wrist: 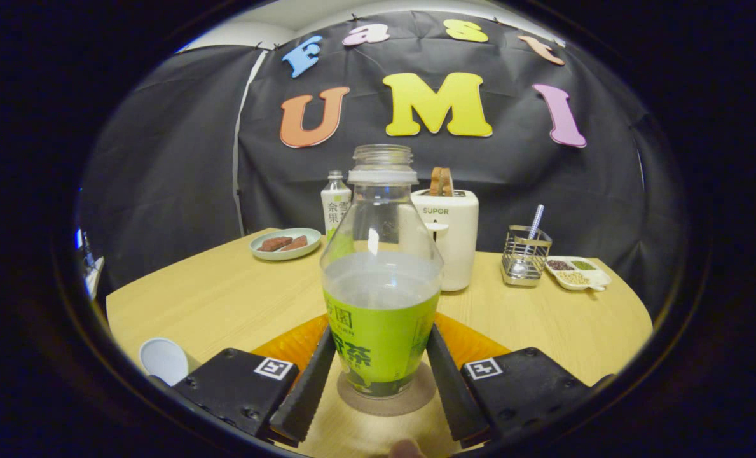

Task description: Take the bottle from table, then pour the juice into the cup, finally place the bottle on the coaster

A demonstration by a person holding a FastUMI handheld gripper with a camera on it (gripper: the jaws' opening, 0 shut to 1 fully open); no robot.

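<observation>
Gripper view: clear plastic bottle with green label and no cap [381,280], upright, about half full of pale liquid, standing on a round brown coaster [387,397] on the light wooden surface [225,299]. Bottle's lower body set between the gripper [381,375] fingers [308,388]; jaws narrow, one finger flanking each side of the label, seemingly touching or just beside it, firm pressing not certain. Coaster rim visible ahead of and around the bottle's base, between the fingers. Orange glossy mat [295,343] spread under the coaster, edges showing to either side of the bottle behind the fingers. White round cup [163,359] left of the bottle, near the surface's near edge, partly cut off, just beside the left finger mount.

Beyond the bottle, well apart: white toaster [449,238] with a brown slice standing in its slot, directly behind and slightly right of the bottle. Small white-labelled bottle with cap [335,207] behind and left of the bottle, just beside the toaster. Pale green round plate [285,245] holding brown pieces, further left of that small bottle. Wire metal holder [525,254] with a striped straw and spoon, right of the toaster. White divided dish [578,272] with beans in its compartments, just beside the holder on its right.
</observation>
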